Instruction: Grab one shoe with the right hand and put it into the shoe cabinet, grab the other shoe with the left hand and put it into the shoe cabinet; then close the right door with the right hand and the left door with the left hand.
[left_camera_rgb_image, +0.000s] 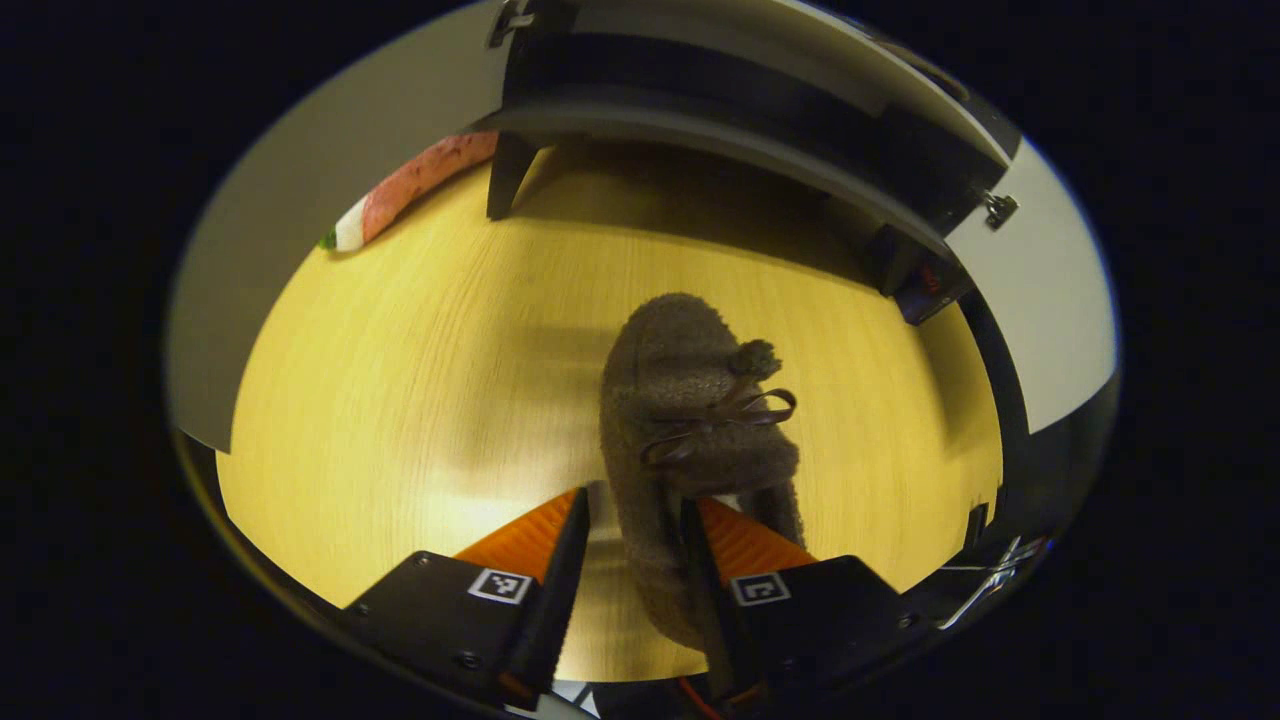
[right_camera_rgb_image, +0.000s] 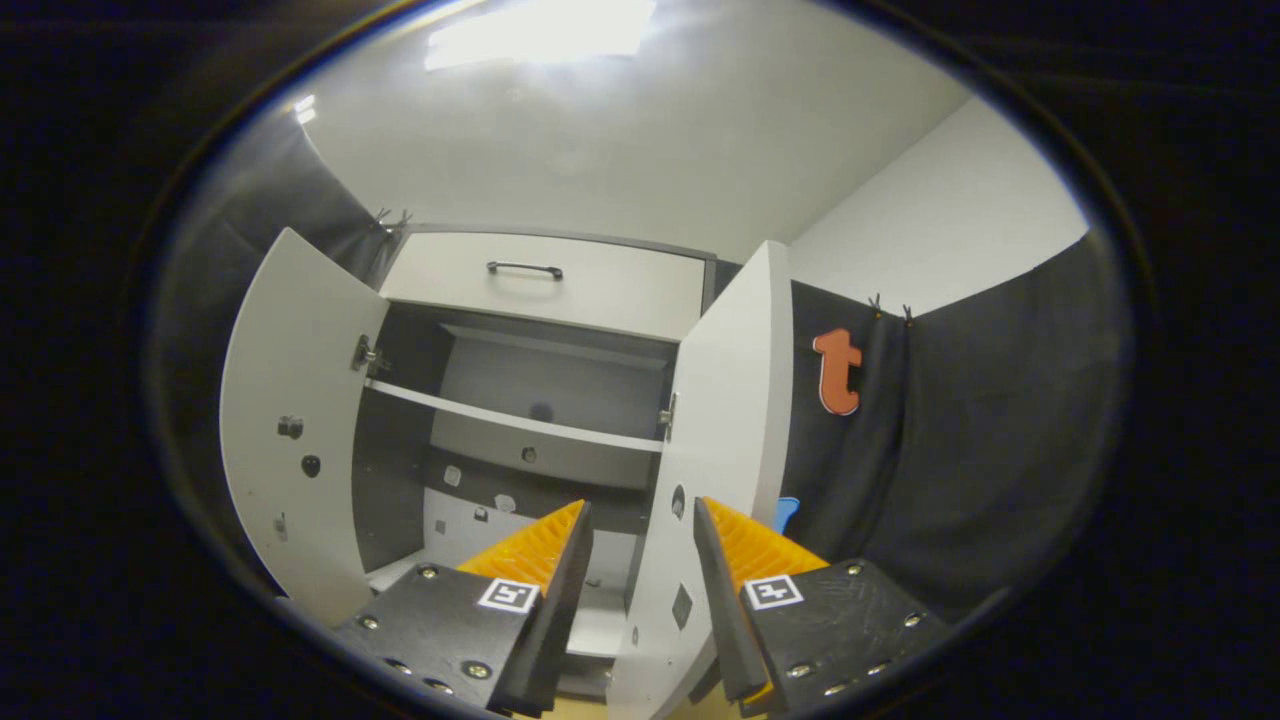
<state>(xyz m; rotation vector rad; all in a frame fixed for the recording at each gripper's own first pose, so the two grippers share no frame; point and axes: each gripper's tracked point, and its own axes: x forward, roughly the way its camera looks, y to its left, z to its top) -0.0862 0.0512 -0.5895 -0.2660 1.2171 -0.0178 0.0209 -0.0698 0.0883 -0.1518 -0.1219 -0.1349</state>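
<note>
The fuzzy brown shoe (left_camera_rgb_image: 690, 430) lay on the wooden floor (left_camera_rgb_image: 420, 380) — its heel sat between the left gripper (left_camera_rgb_image: 635, 515) fingers, though a firm squeeze was hard to tell; the right gripper (right_camera_rgb_image: 640, 525) was apart and empty, facing the open shoe cabinet (right_camera_rgb_image: 540, 400) — the right door's (right_camera_rgb_image: 715, 420) edge in its gap.

Fuzzy cloth shoe (left_camera_rgb_image: 690, 420); matt wood-grain floor (left_camera_rgb_image: 400, 400); smooth matt cabinet doors (right_camera_rgb_image: 290, 420).
</note>
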